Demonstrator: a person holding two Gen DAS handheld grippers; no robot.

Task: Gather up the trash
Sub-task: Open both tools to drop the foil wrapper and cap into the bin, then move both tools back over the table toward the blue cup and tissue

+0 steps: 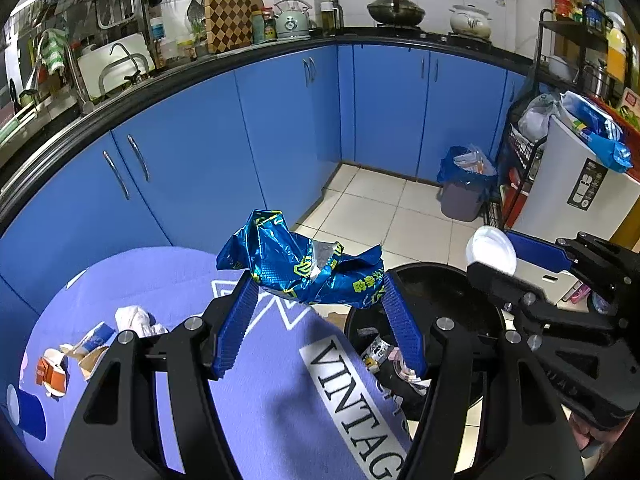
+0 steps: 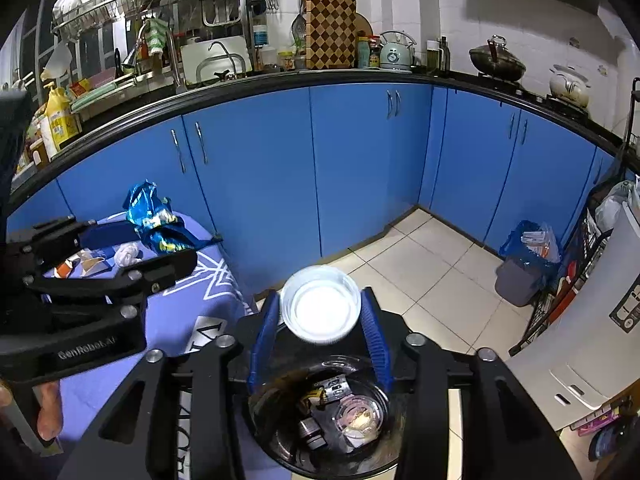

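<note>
The left gripper (image 1: 318, 294) pinches a crinkly, light wrapper (image 1: 300, 268) by its middle. The right gripper (image 2: 322, 316) squeezes a thin cup (image 2: 322, 310) over the bin (image 2: 320, 420); it looks easy to crush.

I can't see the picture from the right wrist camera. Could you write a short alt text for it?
The right tool grips a white plastic cup above a black trash bin that already holds scraps. To the left, the left tool holds a crumpled blue foil wrapper over a purple-covered table, with blue kitchen cabinets behind.
</note>
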